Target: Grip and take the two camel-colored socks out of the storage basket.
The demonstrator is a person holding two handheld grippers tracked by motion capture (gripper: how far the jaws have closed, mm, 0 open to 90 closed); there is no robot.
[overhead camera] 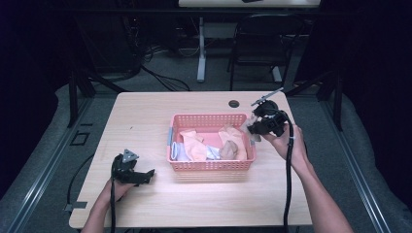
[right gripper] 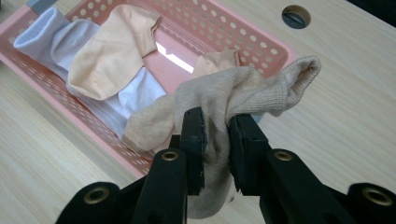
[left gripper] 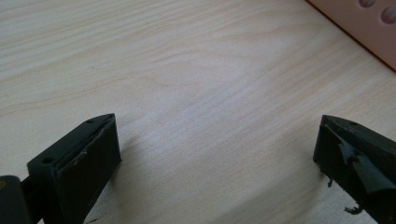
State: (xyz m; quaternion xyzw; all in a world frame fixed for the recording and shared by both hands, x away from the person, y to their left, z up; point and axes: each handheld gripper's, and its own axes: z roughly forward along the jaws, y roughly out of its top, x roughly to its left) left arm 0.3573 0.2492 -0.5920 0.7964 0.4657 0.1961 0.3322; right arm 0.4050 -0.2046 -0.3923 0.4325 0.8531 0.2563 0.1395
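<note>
Pinched a beige sock (right gripper: pixel 219 100) between the pads of the right gripper (right gripper: pixel 215 140), jaws nearly together with the knit bunched in the narrow gap, toe and cuff drooping to either side. Held it up off the table (overhead camera: pixel 145 116), over the right-hand end of the pink basket (overhead camera: pixel 210 167), at that end's outer edge in the high view. Parked the left gripper (left gripper: pixel 215 154) low over bare wood at the front left, jaws spread wide, nothing between them, a corner of the basket wall just ahead. Judged the job as pulling socks out of the basket one at a time, and not far along. Left plenty inside: a peach sock (right gripper: pixel 114 51) draped across the middle, a white sock (right gripper: pixel 44 28) with its ribbed cuff at the far end, another peach piece (right gripper: pixel 215 59) against the near wall, more cloth beneath. Found no socks laid out anywhere on the tabletop, so counted this one as the first out, not yet set down. Remaining, by the look of it: putting this one on the wood, then fetching the rest.
</note>
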